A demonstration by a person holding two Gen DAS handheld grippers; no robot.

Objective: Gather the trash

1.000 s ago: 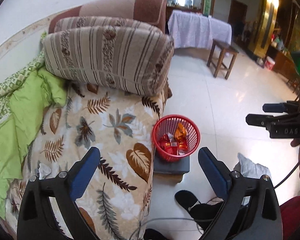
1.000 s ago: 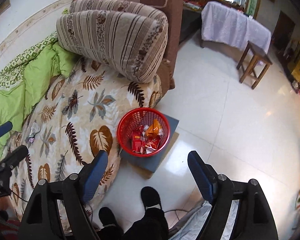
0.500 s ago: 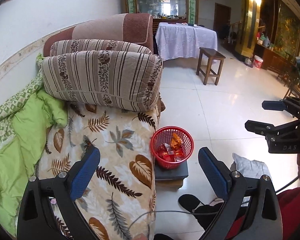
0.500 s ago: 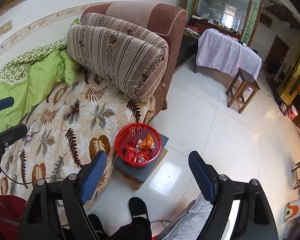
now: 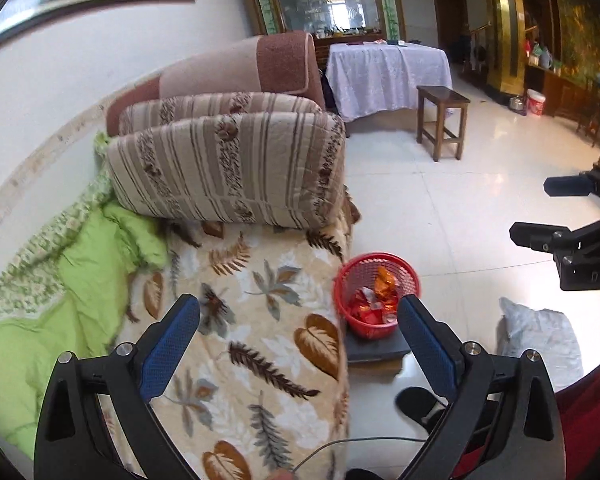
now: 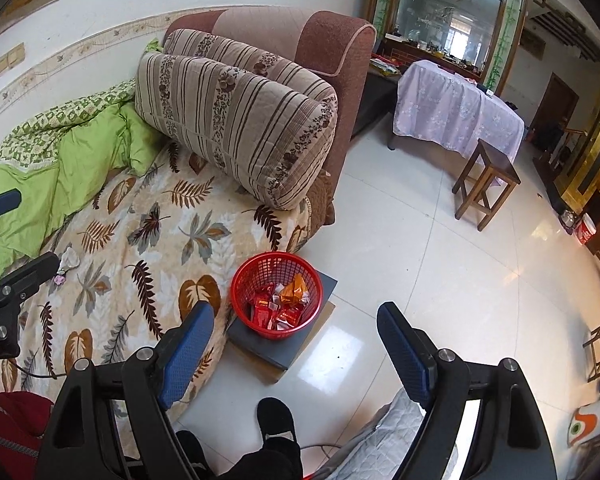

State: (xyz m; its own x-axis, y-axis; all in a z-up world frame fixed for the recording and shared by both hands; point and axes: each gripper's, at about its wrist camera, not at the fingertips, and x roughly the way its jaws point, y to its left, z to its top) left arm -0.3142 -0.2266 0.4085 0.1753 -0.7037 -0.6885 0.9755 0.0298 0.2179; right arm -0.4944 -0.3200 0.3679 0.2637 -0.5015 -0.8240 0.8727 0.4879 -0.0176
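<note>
On the far left, the green quilt (image 6: 60, 168) lies bunched against the wall, leaving the leaf-print blanket (image 6: 140, 248) open to us. A small crumpled scrap (image 6: 69, 259) rests on that blanket near our left gripper (image 5: 298, 322); we judge it may be leftover trash, though it is too small to identify. The 2 striped pillows (image 6: 236, 128) lean on the brown headboard. Our left gripper is released, fingers spread wide and holding nothing, raised above the bed. The red mesh basket (image 6: 277, 294) stands on a dark flat block (image 6: 276, 344) just beside the bed edge, probably raised there for easy reach, and holds red and orange wrappers (image 6: 284, 304). Our right gripper (image 6: 296, 334) is likewise spread and empty above the floor. Its lower body and our legs cut off the foreground.
</note>
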